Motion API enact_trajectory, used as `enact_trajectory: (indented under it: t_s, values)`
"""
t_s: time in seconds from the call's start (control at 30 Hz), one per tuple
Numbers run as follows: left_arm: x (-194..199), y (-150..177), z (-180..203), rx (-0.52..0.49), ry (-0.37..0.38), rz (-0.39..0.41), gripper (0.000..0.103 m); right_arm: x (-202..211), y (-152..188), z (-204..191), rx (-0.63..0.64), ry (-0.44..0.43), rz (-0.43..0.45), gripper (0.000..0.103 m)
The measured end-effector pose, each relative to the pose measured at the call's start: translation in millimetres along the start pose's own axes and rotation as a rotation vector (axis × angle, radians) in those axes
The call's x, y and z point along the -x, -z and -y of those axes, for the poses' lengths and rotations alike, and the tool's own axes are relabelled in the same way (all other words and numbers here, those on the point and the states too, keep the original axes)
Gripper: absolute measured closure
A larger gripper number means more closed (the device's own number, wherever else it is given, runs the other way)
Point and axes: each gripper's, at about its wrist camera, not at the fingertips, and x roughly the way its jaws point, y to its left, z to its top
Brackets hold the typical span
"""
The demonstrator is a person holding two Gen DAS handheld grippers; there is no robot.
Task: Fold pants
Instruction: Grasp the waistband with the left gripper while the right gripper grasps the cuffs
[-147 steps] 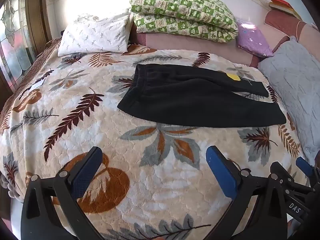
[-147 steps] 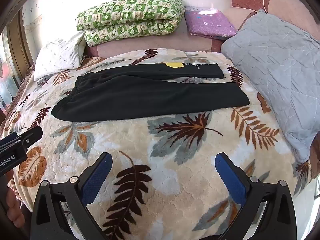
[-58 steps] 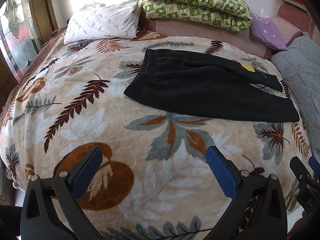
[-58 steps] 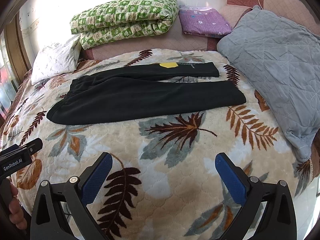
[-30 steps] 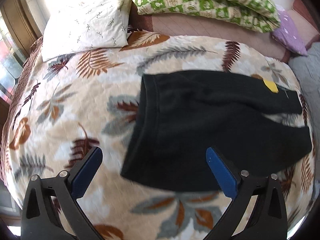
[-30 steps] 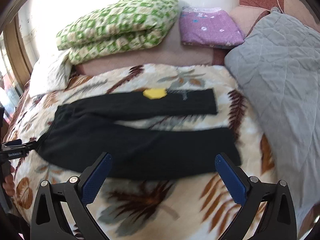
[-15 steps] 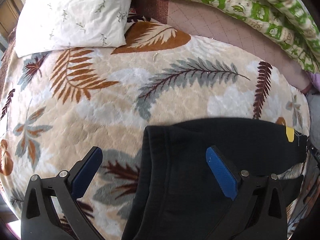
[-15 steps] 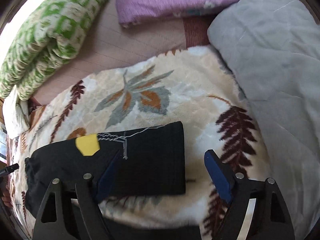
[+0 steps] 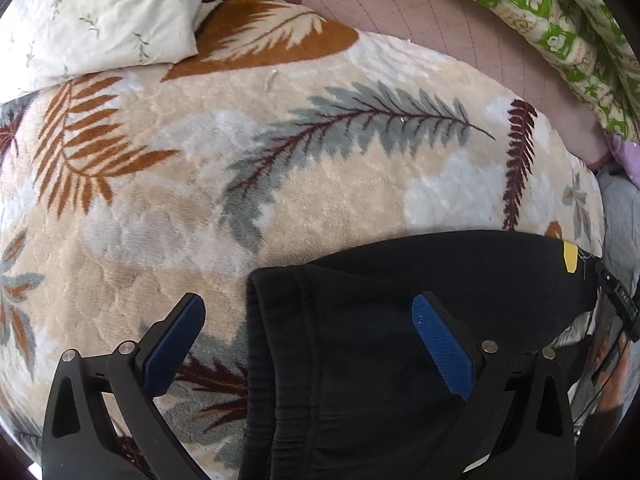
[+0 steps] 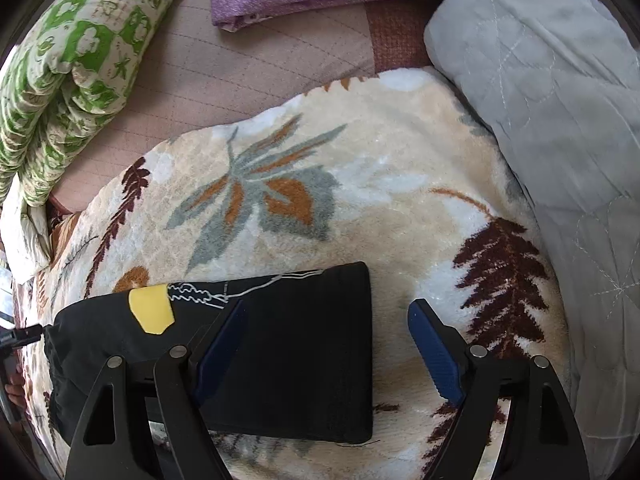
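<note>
Black fleece pants (image 9: 400, 320) lay flat on the leaf-print blanket (image 9: 280, 160) covering the bed, waistband to the left, legs running right.

Left side first: left claw (image 9: 308, 340) was wide, nothing gripped. Its left pad (image 9: 172, 344) sat over bare blanket just off the waistband (image 9: 276, 340); the right pad (image 9: 440, 352) was over the seat of the pants. So the far waistband corner was straddled, not pinched. White pillow (image 9: 100, 12) and green quilt (image 9: 560, 12) sat well clear at the head of the bed.

Right side: right claw (image 10: 324, 348) had just been narrowing a bit, but it was wide and holding nothing. It bracketed the hem of the far leg (image 10: 304, 344): one pad (image 10: 220, 344) over the cloth, the other (image 10: 434, 354) over blanket just past the cuff edge. Yellow patch (image 10: 150, 308) was further up that leg. Grey quilted pillow (image 10: 560, 120) sat near on the right, not in the way as far as I could tell.

My read: step in hand was the approach for the first lengthwise fold, far leg onto near leg. Both claws were staged, neither grasp made.

Next move called for dropping both onto the fabric, closing on the waistband corner and the cuff together, then lifting evenly and carrying toward the near edge. Fleece looked thick, so I'd have wanted a deep bite at the cuff to catch both layers.
</note>
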Motion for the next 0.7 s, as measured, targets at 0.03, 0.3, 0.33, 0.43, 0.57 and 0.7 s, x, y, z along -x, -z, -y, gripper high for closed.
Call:
enact_trajectory:
  t_s: [0.03, 0.3, 0.33, 0.43, 0.57, 0.7]
  values:
    - [-1, 0, 0, 0.004, 0.019, -0.006, 0.012, 0, 0, 1, -0.005, 0.000, 0.001, 0.019]
    - [-1, -6, 10, -0.026, 0.026, -0.005, 0.025, -4, -7, 3, -0.007, -0.037, -0.023, 0.021]
    - [-1, -7, 10, -0.026, 0.023, -0.001, 0.025, -4, -8, 4, -0.011, -0.040, -0.029, 0.021]
    - [-6, -9, 13, -0.025, 0.005, -0.011, 0.025, -5, -12, 5, -0.012, -0.055, -0.046, 0.023]
    - [-10, -10, 22, -0.034, -0.054, 0.011, 0.049, -9, -13, 2, 0.017, -0.042, -0.064, 0.051]
    - [-6, -10, 24, 0.001, -0.014, 0.008, 0.074, -7, -12, 0, 0.014, -0.024, -0.063, 0.083]
